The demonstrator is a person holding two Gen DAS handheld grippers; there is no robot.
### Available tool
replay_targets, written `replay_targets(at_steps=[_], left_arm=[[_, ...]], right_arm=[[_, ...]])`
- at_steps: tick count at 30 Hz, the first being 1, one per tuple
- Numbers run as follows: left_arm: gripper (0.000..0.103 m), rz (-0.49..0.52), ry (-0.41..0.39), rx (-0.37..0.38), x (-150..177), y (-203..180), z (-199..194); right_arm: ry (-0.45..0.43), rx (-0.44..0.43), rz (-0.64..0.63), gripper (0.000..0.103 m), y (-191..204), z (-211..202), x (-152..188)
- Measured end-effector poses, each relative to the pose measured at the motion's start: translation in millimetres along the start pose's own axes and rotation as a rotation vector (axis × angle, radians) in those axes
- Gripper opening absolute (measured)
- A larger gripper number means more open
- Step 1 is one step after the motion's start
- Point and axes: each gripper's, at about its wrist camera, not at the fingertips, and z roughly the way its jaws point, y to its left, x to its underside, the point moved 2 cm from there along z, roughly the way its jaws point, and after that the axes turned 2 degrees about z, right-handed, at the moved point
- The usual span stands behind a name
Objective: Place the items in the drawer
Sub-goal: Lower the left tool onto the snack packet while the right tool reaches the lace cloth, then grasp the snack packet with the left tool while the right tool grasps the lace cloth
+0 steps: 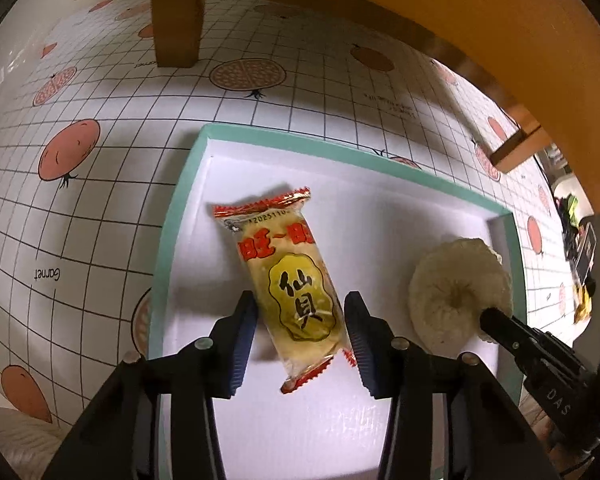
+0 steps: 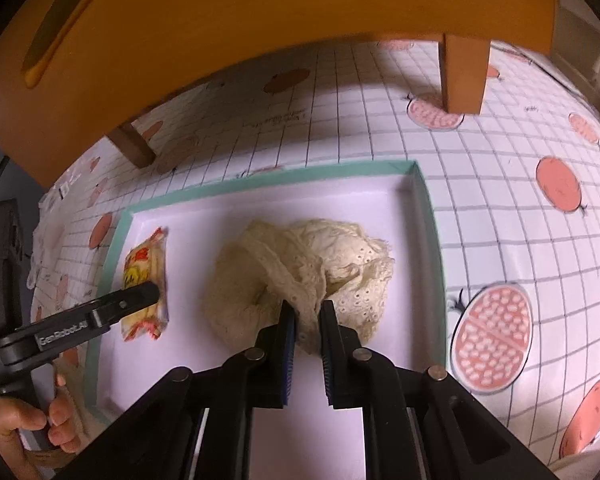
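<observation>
A shallow white drawer with a teal rim [image 1: 172, 232] lies on the patterned tablecloth. In it lies a snack packet [image 1: 288, 280], yellow with red ends. My left gripper [image 1: 300, 320] is open, with one finger on each side of the packet's lower half. A cream lace cloth [image 2: 300, 256] is bunched in the drawer's right part [image 2: 432, 240]. My right gripper [image 2: 306, 316] is shut on a fold of that cloth. In the right wrist view the packet [image 2: 144, 264] sits at the drawer's left under the left gripper [image 2: 140, 294]. The cloth [image 1: 456, 288] also shows in the left wrist view.
An orange wooden piece of furniture [image 2: 260, 40] overhangs the far side, with legs [image 1: 176, 20] [image 2: 464, 76] standing on the grid tablecloth [image 1: 80, 200]. A person's hand [image 2: 20, 420] holds the left gripper's handle. Clutter lies at the far right [image 1: 580, 240].
</observation>
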Motion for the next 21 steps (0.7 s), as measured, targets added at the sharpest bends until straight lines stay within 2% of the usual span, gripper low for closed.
replay_targets(at_steps=[6, 9, 11, 21], left_arm=[[0.047, 0.015, -0.013, -0.006, 2, 1, -4], [0.051, 0.01, -0.021, -0.007, 2, 1, -3], [0.053, 0.01, -0.024, -0.005, 2, 2, -3], [0.06, 0.04, -0.046, -0.022, -2, -3, 0]], right_arm=[[-0.002, 0.035, -0.063, 0.016, 11, -1, 4], [-0.02, 0.046, -0.082, 0.029, 15, -4, 5], [-0.037, 0.048, -0.094, 0.046, 18, -7, 4], [-0.038, 0.062, -0.152, 0.063, 28, 12, -2]])
